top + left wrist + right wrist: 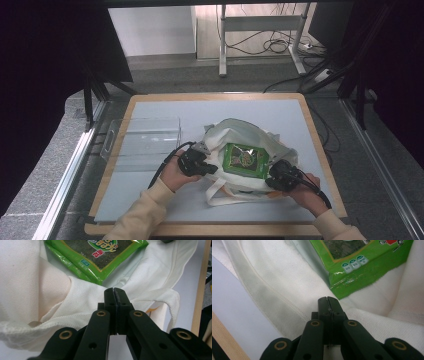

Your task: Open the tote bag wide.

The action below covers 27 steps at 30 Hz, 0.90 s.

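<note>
Left gripper point(115, 291) and right gripper point(328, 300) are both pinching the white canvas tote bag's point(235, 131) fabric, jaws closed on it. Green seaweed snack pack point(245, 160) is lying on the bag, between them, mid-table.

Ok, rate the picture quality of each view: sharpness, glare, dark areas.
High view: soft, both side edges black, white tote bag evenly lit. Left gripper view: tongs sharp, glossy sheen on the green snack packet. Right gripper view: packet print blurred up close.
</note>
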{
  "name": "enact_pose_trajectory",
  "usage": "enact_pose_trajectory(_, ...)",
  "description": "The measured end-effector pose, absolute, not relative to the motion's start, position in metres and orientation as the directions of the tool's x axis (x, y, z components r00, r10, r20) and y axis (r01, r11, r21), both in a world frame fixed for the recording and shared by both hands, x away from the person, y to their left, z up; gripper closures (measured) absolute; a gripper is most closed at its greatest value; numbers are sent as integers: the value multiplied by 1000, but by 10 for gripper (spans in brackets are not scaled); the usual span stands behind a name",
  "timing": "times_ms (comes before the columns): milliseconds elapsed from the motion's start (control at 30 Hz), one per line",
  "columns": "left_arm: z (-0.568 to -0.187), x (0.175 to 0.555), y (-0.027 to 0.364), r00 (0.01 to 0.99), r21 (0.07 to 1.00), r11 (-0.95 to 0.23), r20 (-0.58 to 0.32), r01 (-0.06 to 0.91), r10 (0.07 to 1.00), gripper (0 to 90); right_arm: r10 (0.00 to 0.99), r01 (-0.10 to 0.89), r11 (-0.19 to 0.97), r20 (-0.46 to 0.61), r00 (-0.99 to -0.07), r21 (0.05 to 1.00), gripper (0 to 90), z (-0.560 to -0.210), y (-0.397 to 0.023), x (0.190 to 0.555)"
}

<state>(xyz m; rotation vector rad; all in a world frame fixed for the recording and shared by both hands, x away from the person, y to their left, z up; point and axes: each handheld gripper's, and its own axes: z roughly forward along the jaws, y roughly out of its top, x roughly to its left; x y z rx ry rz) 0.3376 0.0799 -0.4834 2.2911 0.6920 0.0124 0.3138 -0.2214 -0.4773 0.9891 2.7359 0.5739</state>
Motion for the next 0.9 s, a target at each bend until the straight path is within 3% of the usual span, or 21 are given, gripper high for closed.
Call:
enact_pose_trajectory(300, -483, 338, 81, 854, 651, -589, -189, 479, 485, 900, 669, 568, 677, -69, -740, 469, 891, -468, -221, 320)
enact_pose_trajectory(900, -483, 338, 81, 856, 652, -591, -188, 476, 482, 899, 737, 569, 604, -119, -665, 558, 891, -437, -207, 379)
